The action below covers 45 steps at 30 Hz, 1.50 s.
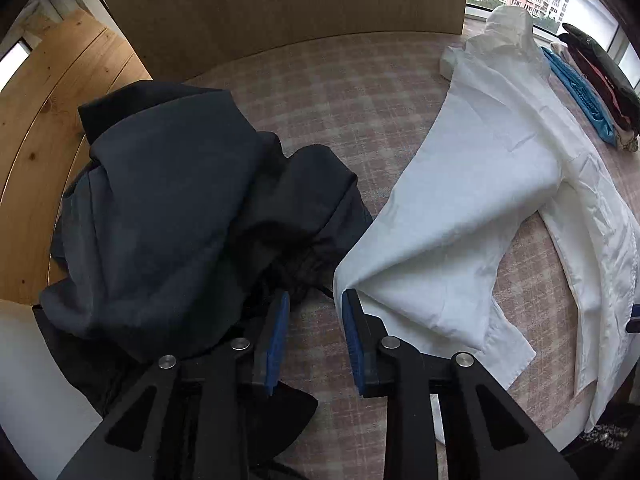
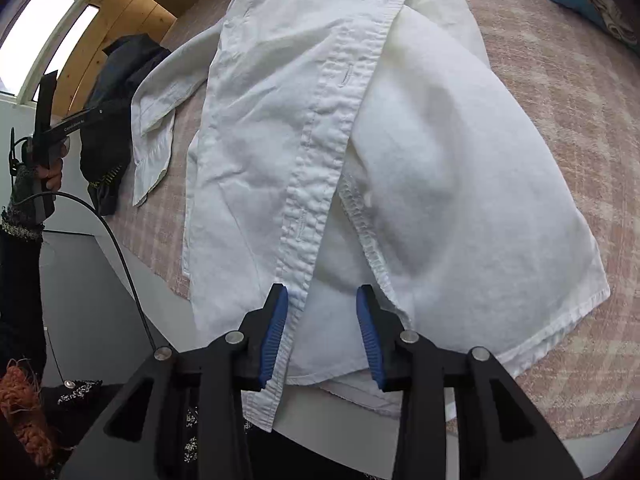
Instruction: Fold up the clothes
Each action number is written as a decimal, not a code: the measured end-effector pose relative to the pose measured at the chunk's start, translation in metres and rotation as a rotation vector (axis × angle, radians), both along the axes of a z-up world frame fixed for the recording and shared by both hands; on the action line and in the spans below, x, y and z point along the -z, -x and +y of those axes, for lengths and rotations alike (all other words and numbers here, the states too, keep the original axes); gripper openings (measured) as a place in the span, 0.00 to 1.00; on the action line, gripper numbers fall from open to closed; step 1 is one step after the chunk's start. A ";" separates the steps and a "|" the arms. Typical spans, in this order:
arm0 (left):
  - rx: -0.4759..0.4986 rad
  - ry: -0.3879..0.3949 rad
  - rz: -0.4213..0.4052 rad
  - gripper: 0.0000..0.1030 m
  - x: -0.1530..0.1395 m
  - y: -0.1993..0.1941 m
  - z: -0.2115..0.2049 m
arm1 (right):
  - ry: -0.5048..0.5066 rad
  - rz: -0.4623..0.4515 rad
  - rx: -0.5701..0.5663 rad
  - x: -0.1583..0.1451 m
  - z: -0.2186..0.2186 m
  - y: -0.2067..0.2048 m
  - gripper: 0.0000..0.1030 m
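A white button-up shirt (image 1: 480,180) lies spread on the pink checked tablecloth (image 1: 320,92). In the left wrist view its sleeve edge rests against the right fingertip of my left gripper (image 1: 316,320). That gripper is open, and only tablecloth shows between its blue pads. A crumpled dark grey garment (image 1: 168,208) lies just to its left. In the right wrist view my right gripper (image 2: 322,316) hovers over the shirt (image 2: 300,120) near the hem. It is open, with the button placket (image 2: 320,152) beside its left pad and flat, unpinched cloth in the gap.
A stack of folded clothes (image 1: 592,88), blue and dark, sits at the far right by the window. A wooden board (image 1: 280,0) stands behind the table. The table's near edge (image 2: 152,280) runs by the hand (image 2: 50,176) holding the left gripper, with the dark garment (image 2: 120,80) beyond it.
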State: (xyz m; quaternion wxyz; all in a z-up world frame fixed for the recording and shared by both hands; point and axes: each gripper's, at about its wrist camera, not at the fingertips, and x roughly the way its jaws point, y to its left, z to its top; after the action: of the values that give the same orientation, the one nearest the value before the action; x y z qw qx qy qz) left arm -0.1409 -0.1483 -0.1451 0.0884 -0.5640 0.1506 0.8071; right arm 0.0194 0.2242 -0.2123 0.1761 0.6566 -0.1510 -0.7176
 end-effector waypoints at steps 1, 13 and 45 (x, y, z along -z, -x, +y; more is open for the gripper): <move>0.008 -0.018 0.009 0.26 -0.003 -0.007 0.005 | 0.000 -0.003 -0.002 0.000 -0.001 0.001 0.35; 0.242 -0.475 -0.271 0.33 0.057 -0.097 0.168 | 0.037 -0.003 -0.036 0.003 -0.023 0.006 0.41; 0.150 -0.379 -0.294 0.03 0.057 -0.079 0.096 | -0.079 0.203 0.012 -0.063 -0.008 -0.009 0.52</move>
State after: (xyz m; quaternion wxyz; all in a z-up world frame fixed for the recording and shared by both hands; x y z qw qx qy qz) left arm -0.0615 -0.0518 -0.2017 0.2729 -0.6358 0.0236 0.7216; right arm 0.0286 0.2160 -0.1491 0.1600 0.5862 -0.1080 -0.7868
